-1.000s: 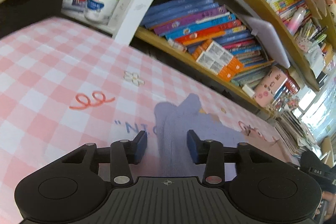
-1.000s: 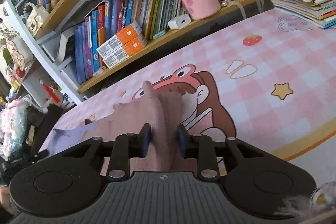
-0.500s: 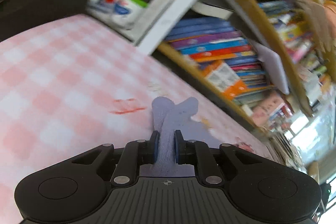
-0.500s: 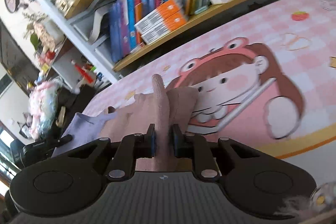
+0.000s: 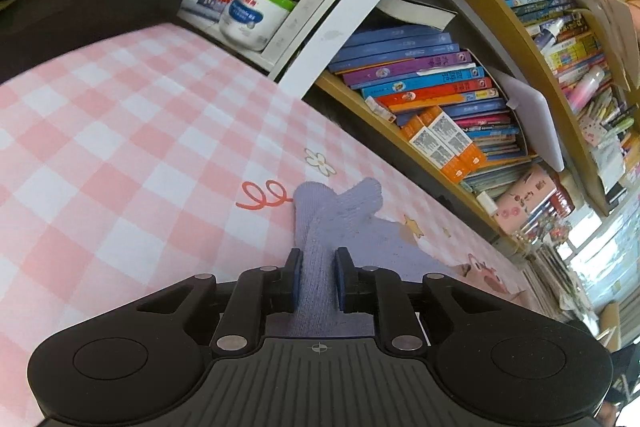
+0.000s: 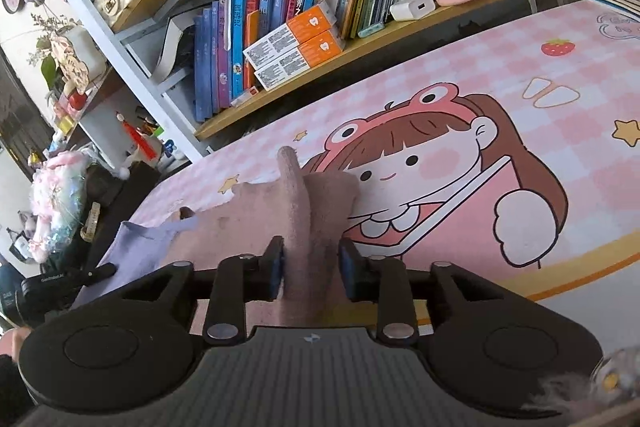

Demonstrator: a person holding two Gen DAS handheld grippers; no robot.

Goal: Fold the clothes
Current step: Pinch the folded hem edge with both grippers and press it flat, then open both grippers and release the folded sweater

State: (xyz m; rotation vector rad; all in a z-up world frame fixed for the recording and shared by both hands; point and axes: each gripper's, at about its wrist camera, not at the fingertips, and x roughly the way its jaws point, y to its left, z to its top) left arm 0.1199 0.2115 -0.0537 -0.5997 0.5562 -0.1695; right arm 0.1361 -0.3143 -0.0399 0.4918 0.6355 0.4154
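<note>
The left gripper [image 5: 316,277] has a bunched-up ridge of the purple cloth [image 5: 340,211] between its blue pads. The jaws are opening, and there is a little gap on the right side. The cloth lies flat on the pink checked table cover [image 5: 120,147] and reaches out in front of the tongs.

The right gripper [image 6: 311,273] has a ridge of the pink cloth [image 6: 312,203] between its pads. These jaws are opening too. The left pad touches the cloth, the right pad stands apart from it. The pink cloth lies just left of the cartoon girl [image 6: 420,163] drawn on the cover.

Behind is a bookshelf [image 6: 280,27] full of books. A white jar [image 5: 252,15] holds pens. The writing is too small to read.
</note>
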